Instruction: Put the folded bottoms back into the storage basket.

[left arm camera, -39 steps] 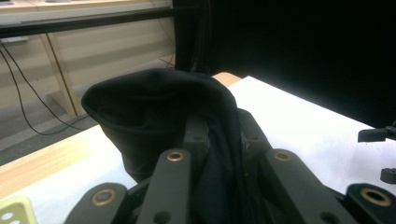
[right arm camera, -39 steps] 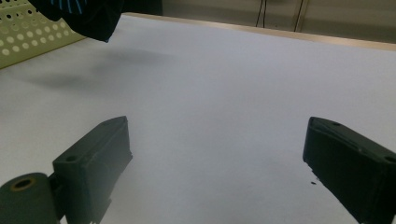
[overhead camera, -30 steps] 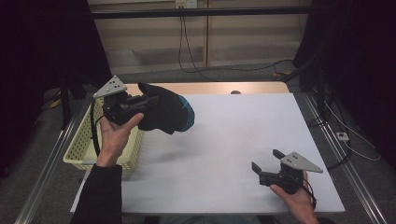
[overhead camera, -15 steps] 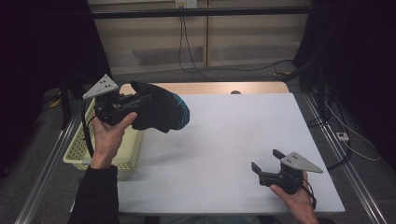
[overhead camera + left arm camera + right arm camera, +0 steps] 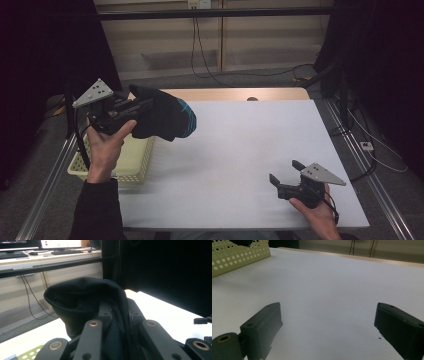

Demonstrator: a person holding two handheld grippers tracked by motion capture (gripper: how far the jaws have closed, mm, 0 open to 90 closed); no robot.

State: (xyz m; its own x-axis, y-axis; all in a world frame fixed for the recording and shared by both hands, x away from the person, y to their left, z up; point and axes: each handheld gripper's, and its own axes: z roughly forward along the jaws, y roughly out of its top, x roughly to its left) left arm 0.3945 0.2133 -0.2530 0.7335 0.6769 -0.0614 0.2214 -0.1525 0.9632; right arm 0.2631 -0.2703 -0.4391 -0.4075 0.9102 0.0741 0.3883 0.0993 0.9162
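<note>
Left gripper (image 5: 134, 108): raised above the table's left edge, jaws clamped on a black beanie (image 5: 165, 120) with a blue band at its end. In the high view the beanie hangs clear of the white table (image 5: 240, 150), over the inner rim of the pale yellow basket (image 5: 132, 165), touching neither. In the left gripper view the dark fabric (image 5: 85, 302) bunches between and over the jaws, covering the pads; the contact points cannot be made out, but the cloth is plainly pinched there. The blue band is hidden in this view, and the cap's inside reads only as a dark hollow.

Left hand (image 5: 107, 145): grasps the gripper body from below; the sleeve is cut off by the bottom of the high view. The basket is partly covered by this forearm and the beanie, so its contents cannot be determined.

Right gripper (image 5: 286, 180): low over the near right part of the table, well apart from the beanie, jaws standing wide with nothing between them. The right gripper view confirms bare white surface between the two pads (image 5: 262, 325), with a corner of the perforated basket (image 5: 239, 257) at upper left. Whether the jaws touch the table cannot be told. The right hand (image 5: 315, 212) is partly cut off at the bottom of the high view.

Surroundings beyond the table are dark and poorly resolved.
</note>
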